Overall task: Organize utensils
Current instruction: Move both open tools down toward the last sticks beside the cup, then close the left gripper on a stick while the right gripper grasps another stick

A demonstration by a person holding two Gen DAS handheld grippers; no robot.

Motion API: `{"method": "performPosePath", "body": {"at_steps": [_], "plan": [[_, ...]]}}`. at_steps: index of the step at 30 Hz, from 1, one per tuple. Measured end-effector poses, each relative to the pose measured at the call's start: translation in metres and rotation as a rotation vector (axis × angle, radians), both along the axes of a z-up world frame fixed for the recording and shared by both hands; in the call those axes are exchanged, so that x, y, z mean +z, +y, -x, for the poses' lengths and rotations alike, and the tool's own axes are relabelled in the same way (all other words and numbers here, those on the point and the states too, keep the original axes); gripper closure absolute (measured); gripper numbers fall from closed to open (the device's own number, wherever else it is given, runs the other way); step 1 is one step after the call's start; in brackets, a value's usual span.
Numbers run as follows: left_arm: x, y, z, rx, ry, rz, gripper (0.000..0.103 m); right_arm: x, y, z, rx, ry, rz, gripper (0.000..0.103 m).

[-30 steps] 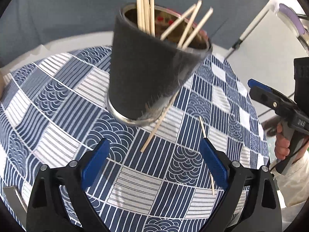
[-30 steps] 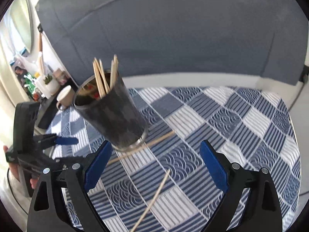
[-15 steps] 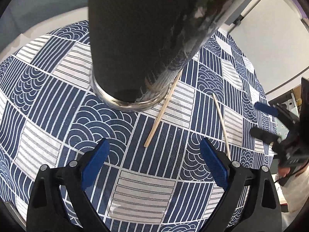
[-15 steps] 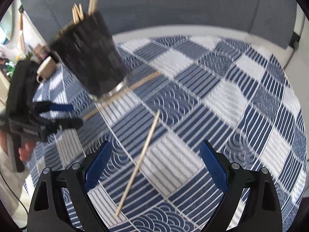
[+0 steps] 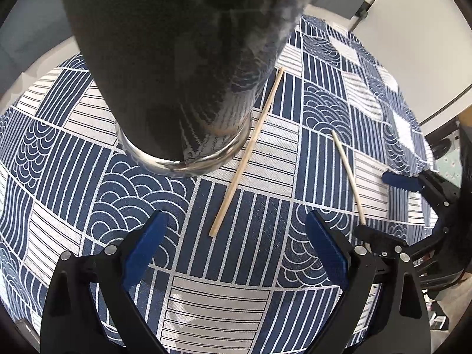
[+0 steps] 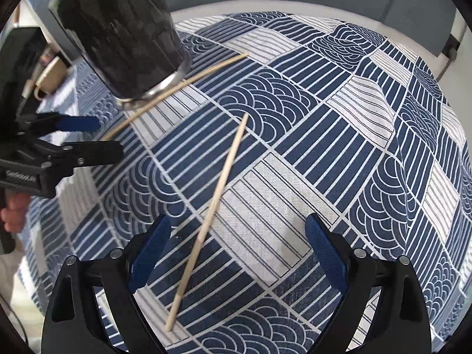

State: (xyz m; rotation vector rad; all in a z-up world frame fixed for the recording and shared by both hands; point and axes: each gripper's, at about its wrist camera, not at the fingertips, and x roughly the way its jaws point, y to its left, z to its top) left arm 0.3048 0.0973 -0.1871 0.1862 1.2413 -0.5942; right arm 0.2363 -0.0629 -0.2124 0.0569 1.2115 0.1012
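On the tablecloth (image 6: 295, 153), only the right wrist view shows a mug (image 6: 50, 72).

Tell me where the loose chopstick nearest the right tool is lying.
In the right wrist view, that chopstick lies flat on the patterned tablecloth, slanting between the right tool's open fingers, apart from the dark cup.

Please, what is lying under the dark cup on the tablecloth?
One chopstick appears to run partly beneath the dark cup at its metal base, both ends sticking out on the tablecloth. The base hides the chopstick's middle. The cup's inside is out of view.
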Motion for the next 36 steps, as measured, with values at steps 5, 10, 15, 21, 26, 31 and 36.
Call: {"method": "performPosePath", "body": {"at_steps": [5,10,15,21,26,31,36], "plan": [[-0.001,-0.009,-0.002,0.024,-0.025,-0.085,0.024,-0.003,0.001,-0.004,-0.001,0.012,0.063,0.014],[0.000,-0.013,-0.003,0.040,-0.056,-0.159,0.055,-0.001,-0.015,-0.005,-0.058,0.025,0.066,0.020],[0.002,-0.021,0.000,0.013,-0.026,-0.158,0.096,0.006,-0.023,-0.007,-0.035,0.029,0.064,0.074],[0.000,-0.033,0.005,0.004,0.037,-0.146,0.098,0.007,-0.031,-0.009,0.008,0.061,0.056,0.099],[-0.002,-0.033,0.014,0.043,0.137,-0.095,0.098,0.007,-0.060,-0.005,-0.042,0.068,-0.022,0.099],[0.003,-0.030,0.038,0.068,0.196,-0.070,0.098,0.018,-0.090,-0.007,-0.078,0.036,-0.090,0.099],[0.025,-0.032,0.067,0.086,0.196,-0.039,0.098,0.041,-0.113,-0.018,-0.087,-0.024,-0.134,0.099]]}}
